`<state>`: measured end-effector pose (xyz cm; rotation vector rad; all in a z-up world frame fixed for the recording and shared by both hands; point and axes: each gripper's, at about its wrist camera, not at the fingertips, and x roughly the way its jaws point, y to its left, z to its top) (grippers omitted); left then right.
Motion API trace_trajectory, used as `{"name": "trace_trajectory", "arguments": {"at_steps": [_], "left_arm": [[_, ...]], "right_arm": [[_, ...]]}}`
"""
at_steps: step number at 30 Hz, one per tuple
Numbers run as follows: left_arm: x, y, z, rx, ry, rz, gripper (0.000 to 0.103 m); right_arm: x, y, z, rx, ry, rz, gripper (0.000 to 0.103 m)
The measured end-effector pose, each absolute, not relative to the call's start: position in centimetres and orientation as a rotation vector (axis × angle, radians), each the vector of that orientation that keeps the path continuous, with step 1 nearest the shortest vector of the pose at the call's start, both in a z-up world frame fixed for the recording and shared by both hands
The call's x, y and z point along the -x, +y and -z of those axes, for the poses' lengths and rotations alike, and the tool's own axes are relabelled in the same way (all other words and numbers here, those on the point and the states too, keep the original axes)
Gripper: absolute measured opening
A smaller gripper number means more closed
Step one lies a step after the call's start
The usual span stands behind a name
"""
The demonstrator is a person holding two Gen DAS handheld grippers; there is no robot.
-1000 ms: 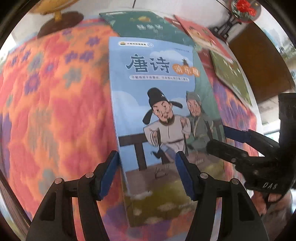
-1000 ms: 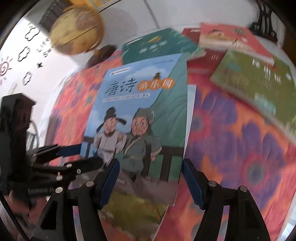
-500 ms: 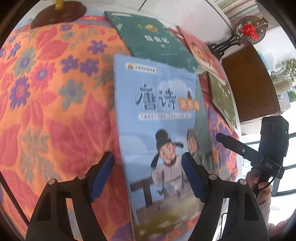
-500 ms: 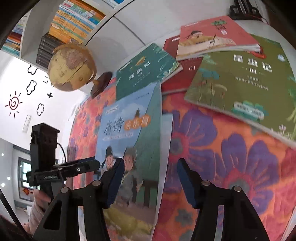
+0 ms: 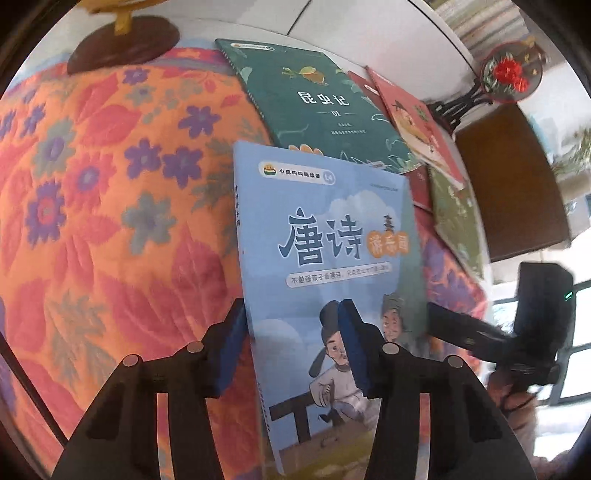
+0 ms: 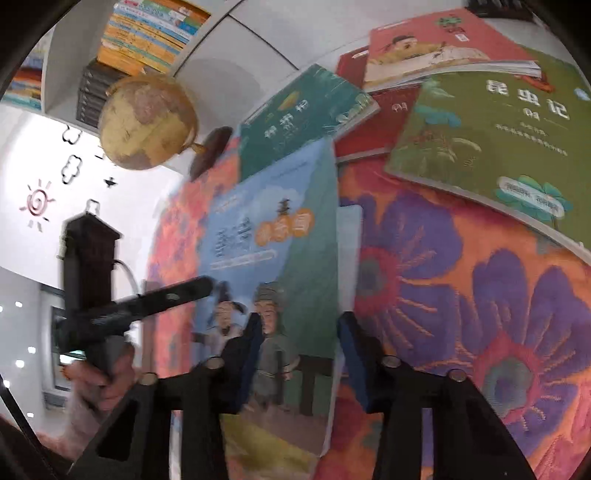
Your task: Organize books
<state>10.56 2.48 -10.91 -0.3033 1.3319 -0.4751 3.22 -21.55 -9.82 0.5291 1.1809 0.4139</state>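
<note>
Grippers first, nearest to us: the left hand-held gripper [image 5: 291,347] straddles the spine edge of the blue book [image 5: 332,221], one pad outside the spine and the other over the cover. Its jaws have just been closing, but they stand far wider than the book is thick, so we read it as released, not clamped. On the right, the right hand-held gripper [image 6: 299,347] does the same on the book's open edge. Its jaws have also just narrowed, with that edge between them and no pinch we can see. We judge that two tools on opposite long edges are there to square the book up or nudge it sideways, not to lift it.

The blue book lies in the near middle of the floral cloth [image 5: 110,221] covering the table. A pale sheet [image 6: 349,251] peeks out along its right side; we cannot tell whether that is a second book.

Farther back, we count four more books. One dark green book [image 5: 314,99] is tucked under the blue book's far edge. One dark red book [image 6: 380,125] lies under both a red book [image 6: 443,40] and an olive green book [image 6: 498,140]. They overlap loosely, so sorting looks barely begun.

Farthest off we see one globe [image 6: 147,122] at far left, one round ornament [image 5: 511,72] at far right, and shelf books [image 6: 147,33] too many to count.
</note>
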Motion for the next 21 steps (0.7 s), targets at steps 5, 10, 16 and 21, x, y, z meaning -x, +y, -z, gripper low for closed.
{"name": "trace_trajectory", "arguments": {"at_steps": [5, 10, 16, 21], "left_arm": [[-9.0, -0.1, 9.7, 0.149, 1.316, 0.437, 0.045], [-8.0, -2.1, 9.4, 0.102, 1.329, 0.426, 0.045], [-6.3, -5.5, 9.2, 0.035, 1.366, 0.487, 0.047], [-5.4, -8.0, 9.9, 0.024, 1.381, 0.523, 0.050]], "right_arm": [[-3.0, -22.4, 10.2, -0.541, 1.218, -0.400, 0.029], [-2.0, -23.0, 9.5, -0.493, 1.254, -0.382, 0.029], [-0.4, -25.5, 8.9, -0.480, 1.269, -0.337, 0.031], [1.2, -28.3, 9.0, -0.529, 1.299, -0.308, 0.031]]}}
